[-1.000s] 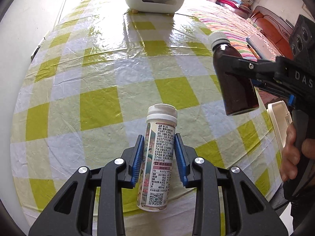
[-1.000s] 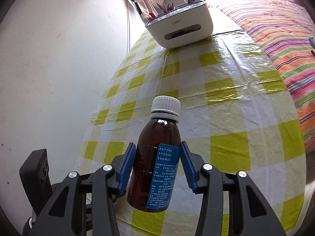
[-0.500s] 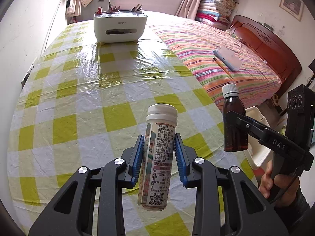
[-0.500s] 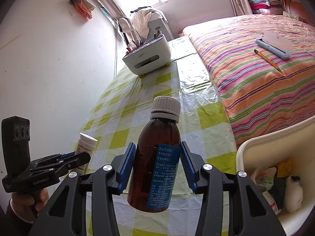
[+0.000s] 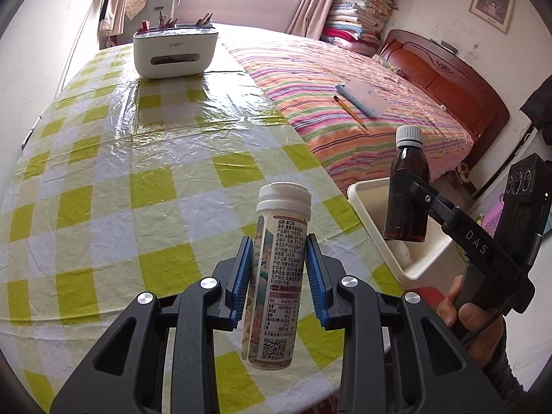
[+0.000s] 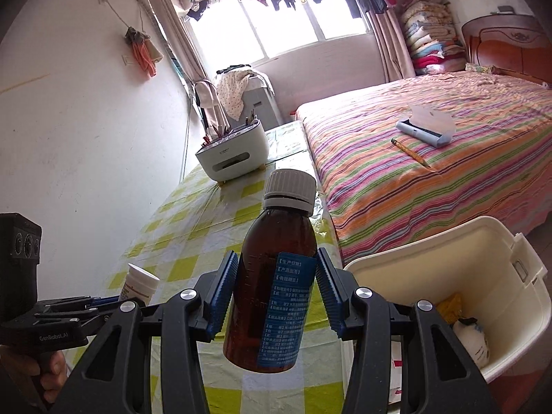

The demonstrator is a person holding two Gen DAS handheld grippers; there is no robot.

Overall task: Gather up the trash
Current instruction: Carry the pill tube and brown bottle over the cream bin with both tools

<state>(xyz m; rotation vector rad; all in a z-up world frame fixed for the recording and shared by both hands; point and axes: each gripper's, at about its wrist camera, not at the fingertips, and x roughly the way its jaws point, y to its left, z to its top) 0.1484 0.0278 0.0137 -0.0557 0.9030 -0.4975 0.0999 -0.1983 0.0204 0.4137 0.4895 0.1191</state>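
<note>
- Left wrist cam: sits just behind the left gripper, high over the table, facing along it toward the organizer and window; bed on its right.
- Right wrist cam: behind the right gripper, probably near the table's edge, aimed at the window.
- Shared: table, organizer, bed, bin, and each sees the other gripper.

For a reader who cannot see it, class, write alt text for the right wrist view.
The right tongs clamp an upright brown bottle with a grey cap and blue label, held in the air beside an open white bin containing trash. Behind lie a yellow checked table, a striped bed and, at lower left, the left tongs holding a white-capped container.
</note>
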